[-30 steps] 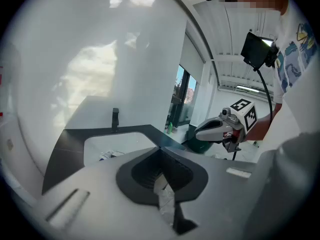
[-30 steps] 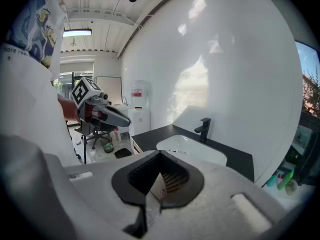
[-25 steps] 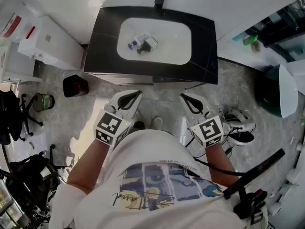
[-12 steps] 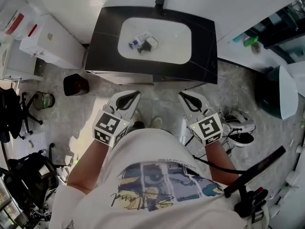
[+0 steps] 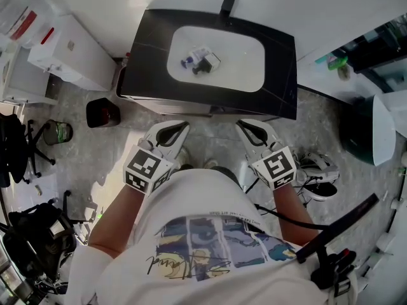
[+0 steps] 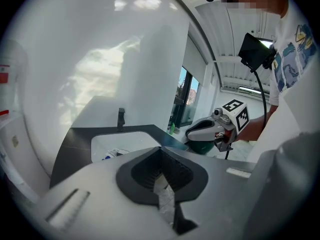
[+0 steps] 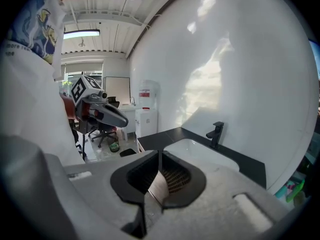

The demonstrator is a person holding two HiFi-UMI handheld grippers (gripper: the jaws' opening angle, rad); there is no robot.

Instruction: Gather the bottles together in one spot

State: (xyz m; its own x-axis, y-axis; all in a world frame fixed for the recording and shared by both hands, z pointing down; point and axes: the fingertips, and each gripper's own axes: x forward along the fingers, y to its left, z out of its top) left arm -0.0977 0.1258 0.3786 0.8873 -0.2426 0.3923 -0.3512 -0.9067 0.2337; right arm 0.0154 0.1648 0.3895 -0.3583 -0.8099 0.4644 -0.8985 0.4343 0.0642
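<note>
Far ahead, inside the white sink (image 5: 245, 75) set in the black counter (image 5: 149, 62), the bottles (image 5: 200, 60) lie bunched in a small cluster, touching or nearly so. How many there are is too small to tell. By that, the gathering looks mostly done, though neither gripper is on them and I cannot tell whether others wait elsewhere.

Both grippers hang near the person's body, short of the counter's near edge. The left gripper (image 5: 180, 127) has its jaws closed on nothing. The right gripper (image 5: 244, 126) has just been opening its jaws by a hair, yet their tips look together, with nothing between them.

Any reach must clear the counter's near edge, then dip over the sink rim. The faucet (image 5: 227, 5) stands at the far rim, behind the cluster. Space above the counter looks open. On the floor, a dark bin (image 5: 103, 113) sits left and shoes (image 5: 321, 170) right, both off the straight path.
</note>
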